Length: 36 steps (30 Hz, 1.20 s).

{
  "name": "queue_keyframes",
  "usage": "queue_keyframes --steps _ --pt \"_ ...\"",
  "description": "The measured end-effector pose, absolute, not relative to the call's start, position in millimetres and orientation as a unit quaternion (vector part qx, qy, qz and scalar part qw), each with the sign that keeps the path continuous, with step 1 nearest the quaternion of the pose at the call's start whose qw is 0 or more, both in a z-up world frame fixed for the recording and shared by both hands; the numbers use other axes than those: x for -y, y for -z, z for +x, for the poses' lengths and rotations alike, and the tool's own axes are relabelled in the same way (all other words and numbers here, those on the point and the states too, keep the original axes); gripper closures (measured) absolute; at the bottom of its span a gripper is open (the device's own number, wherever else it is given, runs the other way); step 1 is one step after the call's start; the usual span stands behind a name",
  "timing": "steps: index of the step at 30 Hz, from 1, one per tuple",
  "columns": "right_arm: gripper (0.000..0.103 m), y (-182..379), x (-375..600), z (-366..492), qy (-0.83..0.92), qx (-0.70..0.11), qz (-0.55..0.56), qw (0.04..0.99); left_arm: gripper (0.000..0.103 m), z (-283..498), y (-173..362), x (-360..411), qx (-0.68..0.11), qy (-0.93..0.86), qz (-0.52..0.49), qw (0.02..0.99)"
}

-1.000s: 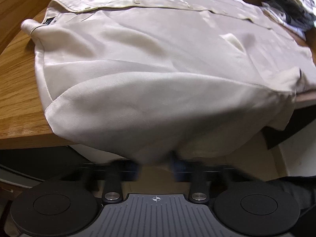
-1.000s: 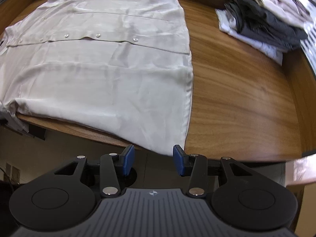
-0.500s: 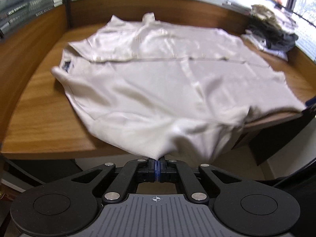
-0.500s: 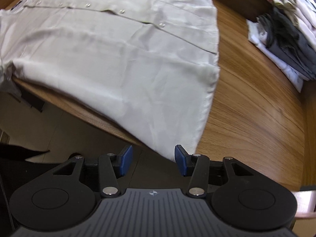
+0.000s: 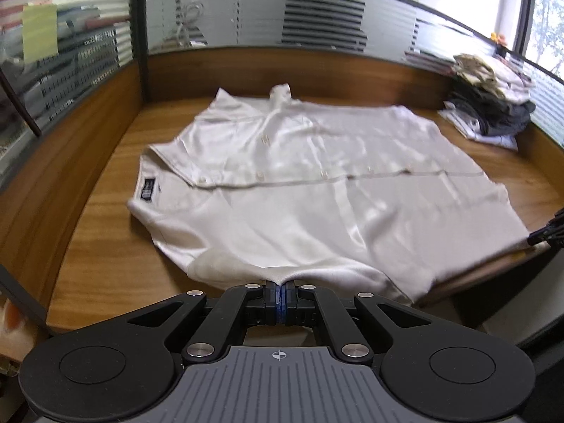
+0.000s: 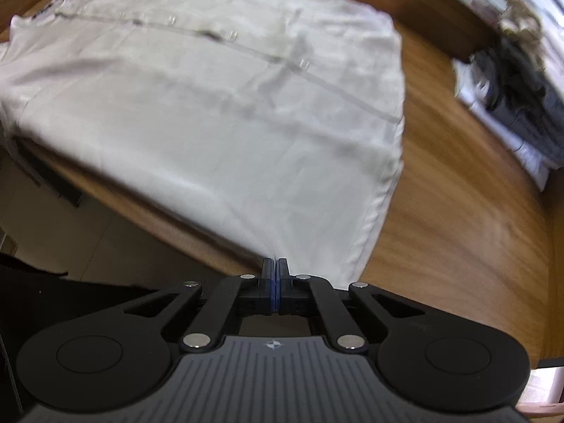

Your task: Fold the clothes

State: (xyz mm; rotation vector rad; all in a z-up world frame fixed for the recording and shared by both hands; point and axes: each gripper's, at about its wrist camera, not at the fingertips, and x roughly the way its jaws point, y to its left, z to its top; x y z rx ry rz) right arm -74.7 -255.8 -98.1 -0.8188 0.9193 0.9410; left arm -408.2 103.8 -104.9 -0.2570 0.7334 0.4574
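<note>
A cream button-up shirt (image 5: 317, 183) lies spread front-up across the wooden counter (image 5: 105, 239), its near edge reaching the counter's front edge. Left tongs (image 5: 281, 290): jaws closed tight, pinching the shirt's near edge toward the collar side. Right tongs (image 6: 274, 282): jaws closed tight, pinching the shirt's near hem corner (image 6: 282, 250). A pile of folded clothes (image 5: 490, 105) sits at the counter's far right, well apart from the shirt

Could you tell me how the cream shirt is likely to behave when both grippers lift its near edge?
The shirt looks thin and glossy, so probably floppy, sagging between the left gripper and right gripper. The sheen suggests it may slide easily on the wooden desk.
</note>
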Motion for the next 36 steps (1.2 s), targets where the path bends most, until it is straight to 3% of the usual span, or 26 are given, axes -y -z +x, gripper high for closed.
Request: queue_keyframes --steps 12,30,33,35,36 --pt "0.103 46 212 -34 -0.409 -0.359 -0.356 0.760 0.100 -349 76 -141 -0.348 -0.299 -0.115 0.881" --pt "0.103 88 105 67 -0.442 -0.380 -0.405 0.705 0.099 -234 108 -207 -0.424 -0.352 -0.089 0.830" --pt "0.101 95 96 73 -0.441 -0.393 -0.409 0.695 0.092 -225 119 -217 -0.443 -0.353 -0.097 0.818" --pt "0.093 96 90 74 -0.436 -0.394 -0.415 0.695 0.078 -224 121 -223 -0.447 -0.353 -0.104 0.815" --pt "0.083 94 88 74 -0.435 -0.394 -0.416 0.695 0.071 -225 119 -226 -0.444 -0.352 -0.107 0.817"
